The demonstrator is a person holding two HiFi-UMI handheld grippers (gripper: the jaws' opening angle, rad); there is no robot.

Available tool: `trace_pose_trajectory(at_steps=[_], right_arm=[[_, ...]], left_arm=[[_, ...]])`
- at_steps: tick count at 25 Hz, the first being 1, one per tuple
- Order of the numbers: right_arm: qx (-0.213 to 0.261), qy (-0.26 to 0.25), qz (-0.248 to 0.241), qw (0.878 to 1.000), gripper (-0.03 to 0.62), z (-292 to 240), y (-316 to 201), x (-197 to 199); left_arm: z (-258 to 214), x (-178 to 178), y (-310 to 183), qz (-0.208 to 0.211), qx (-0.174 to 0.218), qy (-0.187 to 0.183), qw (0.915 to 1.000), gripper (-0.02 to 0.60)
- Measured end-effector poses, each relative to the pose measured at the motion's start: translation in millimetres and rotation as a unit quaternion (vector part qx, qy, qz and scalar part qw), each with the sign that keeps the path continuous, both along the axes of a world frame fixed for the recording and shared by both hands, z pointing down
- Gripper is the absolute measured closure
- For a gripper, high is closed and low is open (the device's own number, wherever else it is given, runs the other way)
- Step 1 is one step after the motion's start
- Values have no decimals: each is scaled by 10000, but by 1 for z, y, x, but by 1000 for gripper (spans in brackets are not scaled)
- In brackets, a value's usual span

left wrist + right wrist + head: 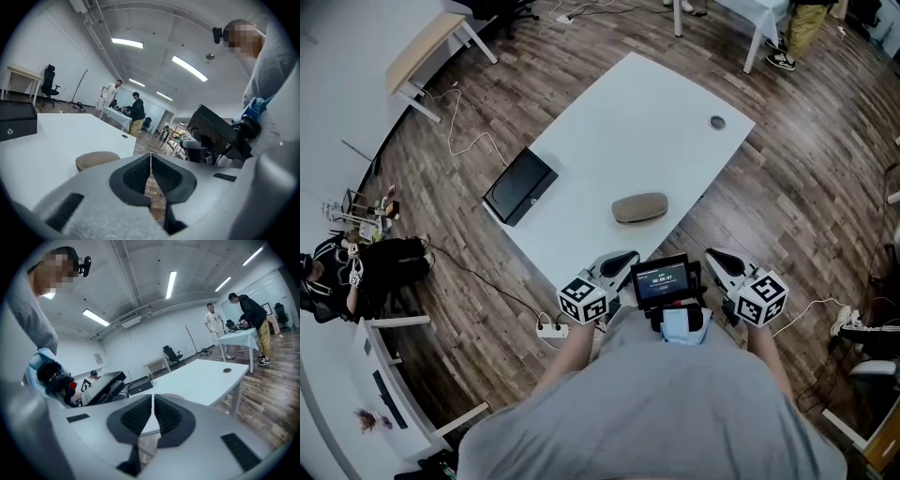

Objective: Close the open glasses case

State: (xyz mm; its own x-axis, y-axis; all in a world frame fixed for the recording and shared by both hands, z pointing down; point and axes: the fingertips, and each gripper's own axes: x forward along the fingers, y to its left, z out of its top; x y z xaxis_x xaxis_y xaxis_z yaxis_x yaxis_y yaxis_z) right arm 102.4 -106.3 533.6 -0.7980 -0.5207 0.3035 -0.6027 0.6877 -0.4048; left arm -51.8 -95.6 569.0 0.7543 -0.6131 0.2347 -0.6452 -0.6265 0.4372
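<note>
A beige oval glasses case (pixel 639 207) lies on the white table (pixel 609 131) near its front edge; from here it looks like one low rounded shape, and I cannot tell whether its lid is up. It shows as a tan dome (pixel 97 160) in the left gripper view. My left gripper (pixel 620 261) (pixel 151 157) is held close to my body, short of the table edge, shut with nothing in it. My right gripper (pixel 718 259) (pixel 153 399) hovers beside it off the table's front corner, also shut and empty.
A black box (pixel 520 185) (pixel 16 119) (pixel 140 386) sits at the table's left end. A round cable grommet (pixel 717 122) is at the far right corner. A small screen (pixel 665 279) hangs at my chest. A power strip (pixel 551 329) lies on the floor. People stand at a far table (pixel 241 336).
</note>
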Motion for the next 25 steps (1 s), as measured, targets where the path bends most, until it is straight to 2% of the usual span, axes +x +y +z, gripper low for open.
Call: trace_pose_trajectory(at_steps=[11,16,25], right_arm=[[104,87,-155,9998,560,-2,0,-5],[119,364,-172,9991,563,5,2,-3],[42,357,-81,9993,563,7,1,0]], left_arm=[[-7,2,-8,-44,130,23,9999,561],[-3,3,-8,-60,81,0,9999,561],[0,5,-9,-16,-2,-17,10000,561]])
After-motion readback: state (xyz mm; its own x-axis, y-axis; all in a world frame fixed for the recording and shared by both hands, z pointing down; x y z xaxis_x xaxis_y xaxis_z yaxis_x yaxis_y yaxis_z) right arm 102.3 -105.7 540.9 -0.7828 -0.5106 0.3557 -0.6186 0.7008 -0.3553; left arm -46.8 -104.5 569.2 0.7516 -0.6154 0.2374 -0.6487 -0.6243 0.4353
